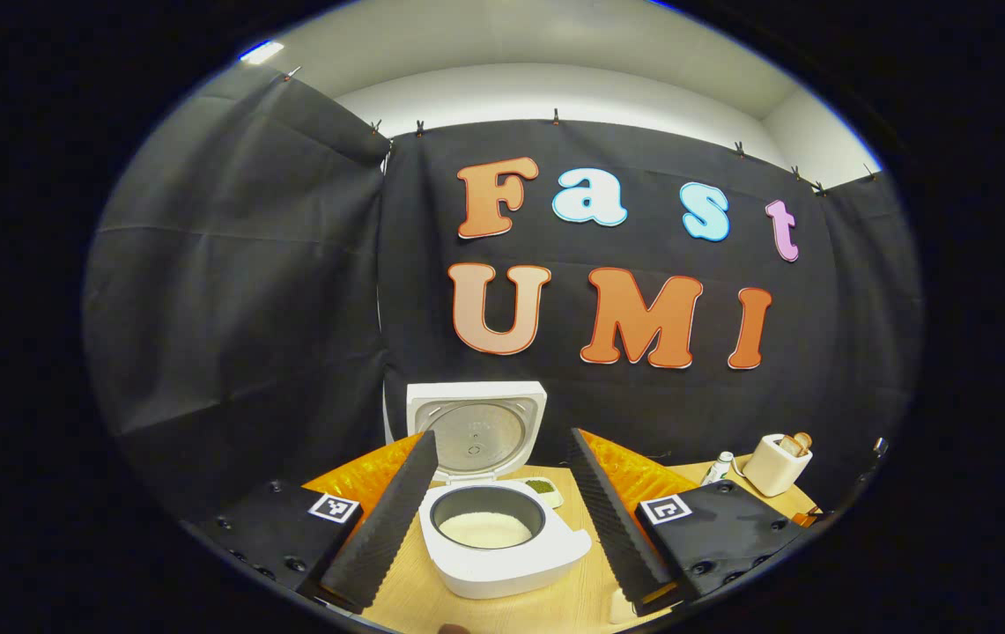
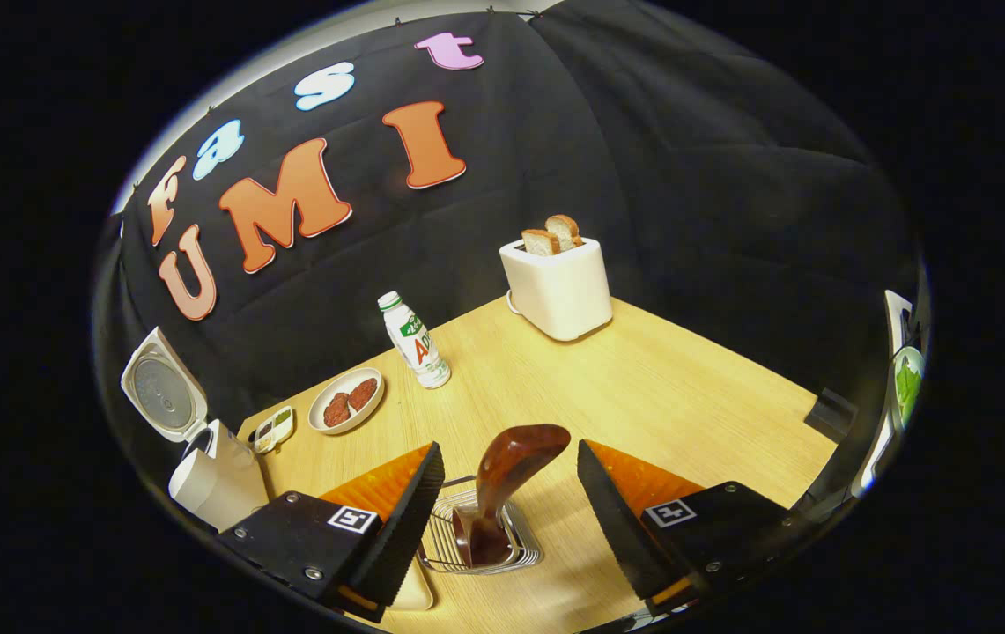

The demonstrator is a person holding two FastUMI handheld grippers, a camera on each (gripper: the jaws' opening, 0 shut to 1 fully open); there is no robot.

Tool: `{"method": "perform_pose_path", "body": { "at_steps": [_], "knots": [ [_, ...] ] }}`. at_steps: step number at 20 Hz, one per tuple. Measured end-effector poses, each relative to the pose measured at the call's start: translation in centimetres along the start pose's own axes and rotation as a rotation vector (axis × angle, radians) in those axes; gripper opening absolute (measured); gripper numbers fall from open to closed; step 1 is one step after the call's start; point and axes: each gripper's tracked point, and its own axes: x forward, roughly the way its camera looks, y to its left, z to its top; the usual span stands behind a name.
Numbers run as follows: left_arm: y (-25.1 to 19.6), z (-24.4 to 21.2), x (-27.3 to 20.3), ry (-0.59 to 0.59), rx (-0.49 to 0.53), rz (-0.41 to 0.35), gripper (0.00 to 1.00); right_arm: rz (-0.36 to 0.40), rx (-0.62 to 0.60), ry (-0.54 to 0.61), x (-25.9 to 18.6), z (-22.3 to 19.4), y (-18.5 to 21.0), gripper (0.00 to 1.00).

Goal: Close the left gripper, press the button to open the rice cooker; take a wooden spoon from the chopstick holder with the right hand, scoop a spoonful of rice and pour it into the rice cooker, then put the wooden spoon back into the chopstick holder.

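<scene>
The white rice cooker [image 1: 502, 546] stands with its lid [image 1: 476, 429] up, and white rice lies in its dark inner pot [image 1: 486, 519]. My left gripper [image 1: 502, 519] is open, its fingers either side of the cooker and apart from it. In the right gripper view the cooker [image 2: 203, 467] shows at far left, lid raised. A dark wooden spoon [image 2: 506, 480] stands handle-up in the wire chopstick holder [image 2: 477, 537]. My right gripper [image 2: 506, 519] is open, its fingers flanking the spoon without touching it.
A white toaster [image 2: 559, 286] with bread slices stands at the back of the wooden table [image 2: 661, 396]. A small white bottle [image 2: 414, 342] and a plate [image 2: 345, 401] with red-brown food sit mid-table. A small dish [image 2: 275, 428] lies beside the cooker.
</scene>
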Motion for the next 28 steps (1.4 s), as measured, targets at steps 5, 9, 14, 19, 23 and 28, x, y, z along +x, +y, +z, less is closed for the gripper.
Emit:
{"method": "perform_pose_path", "body": {
  "at_steps": [5,9,14,19,23,28],
  "knots": [
    [1.1,-1.3,0.1,0.028,0.006,0.021,1.0,0.014,0.058,0.035,0.2,-1.1,-0.1,0.67],
    [1.6,-1.7,0.1,0.037,-0.031,0.025,1.0,0.057,0.095,0.062,0.1,-1.5,1.1,0.21],
    [2.1,-1.7,-0.4,0.042,-0.021,0.021,1.0,0.049,0.035,0.049,-0.5,-0.9,1.9,0.06],
    [2.8,-1.3,-0.9,0.031,-0.032,0.021,1.0,0.045,-0.076,-0.001,-3.0,1.9,3.9,0.01],
    [3.7,-1.3,-1.2,0.027,-0.023,0.023,1.0,0.089,-0.186,-0.085,-6.3,5.7,7.1,0.01],
    [4.7,-1.3,-1.6,0.029,-0.042,0.025,1.0,0.208,-0.333,-0.158,-9.7,7.4,13.8,0.01]
  ]
}}
